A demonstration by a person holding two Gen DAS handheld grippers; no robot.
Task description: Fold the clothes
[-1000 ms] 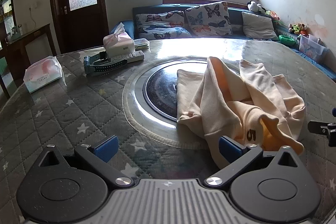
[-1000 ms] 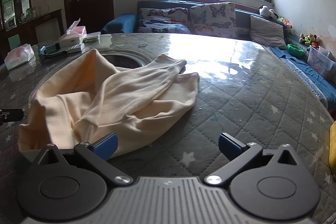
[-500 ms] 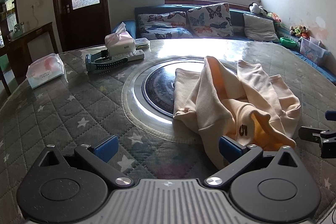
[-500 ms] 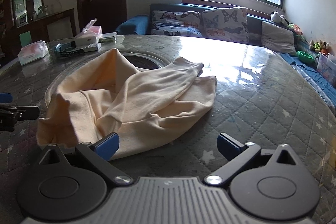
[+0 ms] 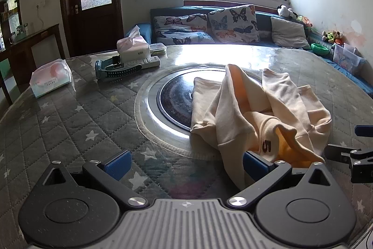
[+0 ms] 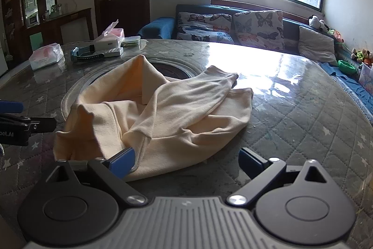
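Garment (image 6: 163, 113), cream, crumpled; lay in a heap on the quilted, star-printed desk (image 6: 303, 127), partly over the round inset plate (image 5: 172, 102) at the centre. Long axis ran from the bunched near edge, marked with a "5" (image 5: 267, 146), toward two narrower ends pointing away at the window. Lay between the two tools: ahead and right of the left hand-held gripper (image 5: 186, 163), ahead and left of the right hand-held gripper (image 6: 186, 161).

Left hand-held gripper: jaws spread wide, nothing pinched; right finger (image 5: 254, 165) at the cloth's near edge, contact not certain. Right hand-held gripper: jaws wide though lately narrowing a little, nothing between them; left finger (image 6: 122, 161) just at the near hem. Both about equally near; judged that each stood ready to take a near corner.

Surroundings, well apart at the desk's far left: tissue box (image 5: 132, 48), power strip (image 5: 145, 62), teal-and-black tool (image 5: 116, 69), soft tissue pack (image 5: 51, 77). Sofa with butterfly cushions (image 6: 233, 25) beyond. Nothing stood in the way of the cloth.
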